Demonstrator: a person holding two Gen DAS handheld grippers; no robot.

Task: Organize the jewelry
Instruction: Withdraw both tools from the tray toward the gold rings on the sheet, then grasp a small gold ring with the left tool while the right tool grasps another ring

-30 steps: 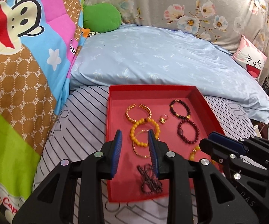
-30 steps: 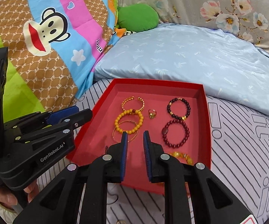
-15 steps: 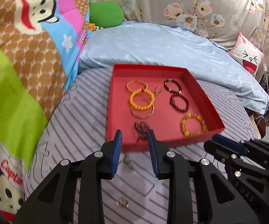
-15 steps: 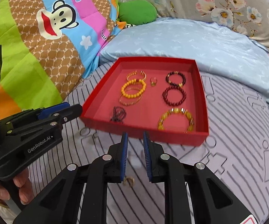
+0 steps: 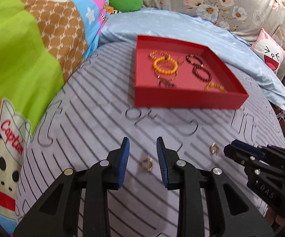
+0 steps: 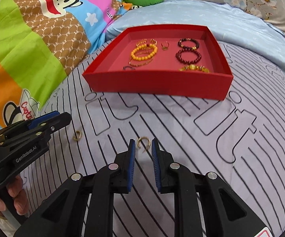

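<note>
On the striped bedcover (image 6: 182,118), two gold rings (image 5: 146,163) (image 6: 143,142) lie loose — each framed by parted, empty jaws of the left gripper (image 5: 142,152) and right gripper (image 6: 143,150), presumably for pickup; the red tray (image 6: 158,83) waits at twelve o'clock.

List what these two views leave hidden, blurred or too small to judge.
- Black bracelet in the red tray: motion blur in the left view, front wall covers most in the right.
- Yellow bracelet: lower part behind the tray wall, right view.
- Left ring, right ring: too small for detail.
- Right claw: tips cut off by the left view's edge.
</note>
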